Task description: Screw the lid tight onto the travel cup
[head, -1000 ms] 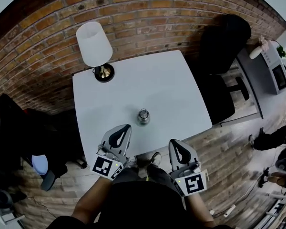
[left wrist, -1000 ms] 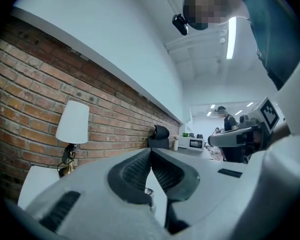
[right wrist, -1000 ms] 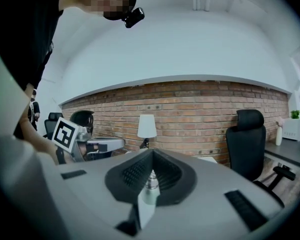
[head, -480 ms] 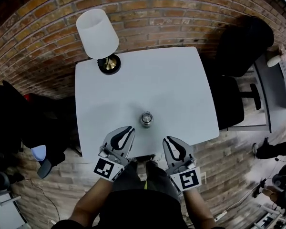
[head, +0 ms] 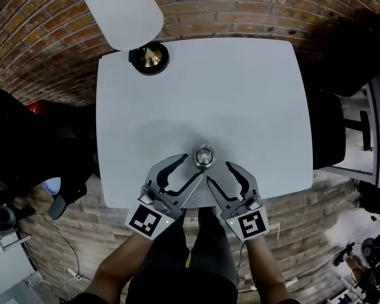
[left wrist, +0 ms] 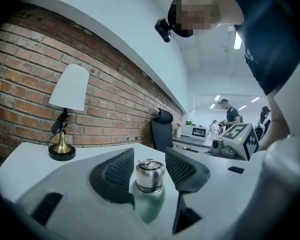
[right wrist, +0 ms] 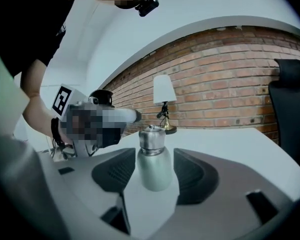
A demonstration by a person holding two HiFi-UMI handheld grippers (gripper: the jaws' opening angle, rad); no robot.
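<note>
Travel cup (head: 204, 159): upright near the front edge of the white surface (head: 240, 94), silver lid (right wrist: 152, 139) on top.
Left gripper (head: 189, 168): jaws apart, just opening; cup framed in their gap, untouched.
Right gripper (head: 220, 173): jaws likewise just opening, flanking the cup without contact.
Lamp (head: 123, 11): far corner.

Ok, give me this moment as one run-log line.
left gripper: jaws just opening, cup between, untouched | right gripper: same | cup: upright on table, lid on
</note>
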